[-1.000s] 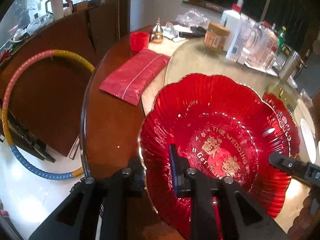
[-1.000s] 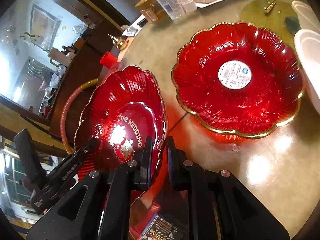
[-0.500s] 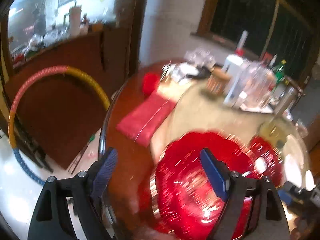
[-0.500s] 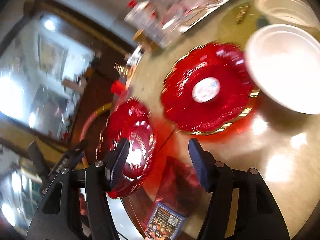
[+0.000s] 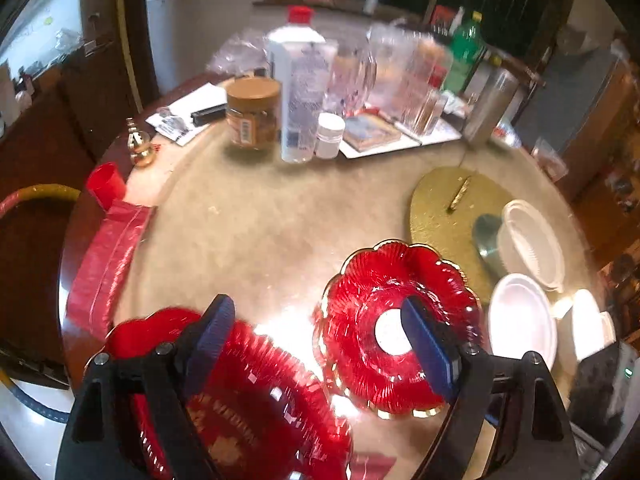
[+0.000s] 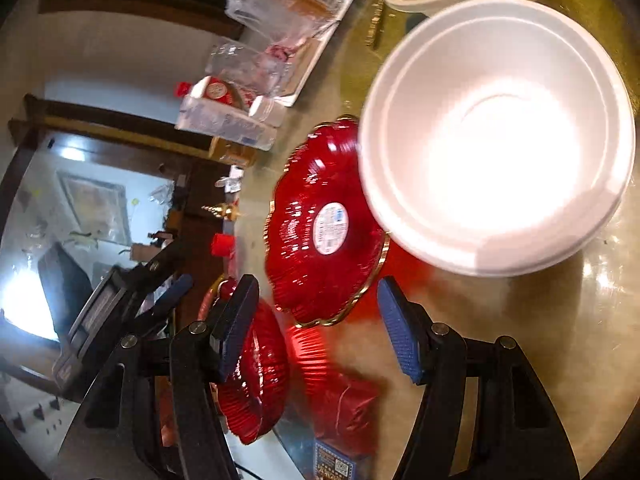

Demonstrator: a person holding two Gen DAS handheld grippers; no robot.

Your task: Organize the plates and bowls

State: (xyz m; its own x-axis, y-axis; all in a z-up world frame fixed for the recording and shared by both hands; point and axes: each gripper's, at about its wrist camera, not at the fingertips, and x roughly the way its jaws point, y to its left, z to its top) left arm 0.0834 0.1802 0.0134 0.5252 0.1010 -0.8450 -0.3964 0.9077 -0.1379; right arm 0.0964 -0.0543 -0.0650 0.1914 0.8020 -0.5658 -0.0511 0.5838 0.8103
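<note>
Round bench (image 5: 260, 240) with glass top, cluttered along its far edge. White bowl (image 6: 496, 136), largest in the right view, sits beside and partly in front of the red fluted plate with a white sticker (image 6: 324, 228); the sticker's print is too small to read. A second red plate (image 5: 248, 400), lying at the near bench edge, bears gold lettering, blurred and illegible. Left claw (image 5: 316, 344): released, jaws wide, nothing between them. Right claw (image 6: 316, 328): released, jaws apart above the bench, grasping nothing.
</note>
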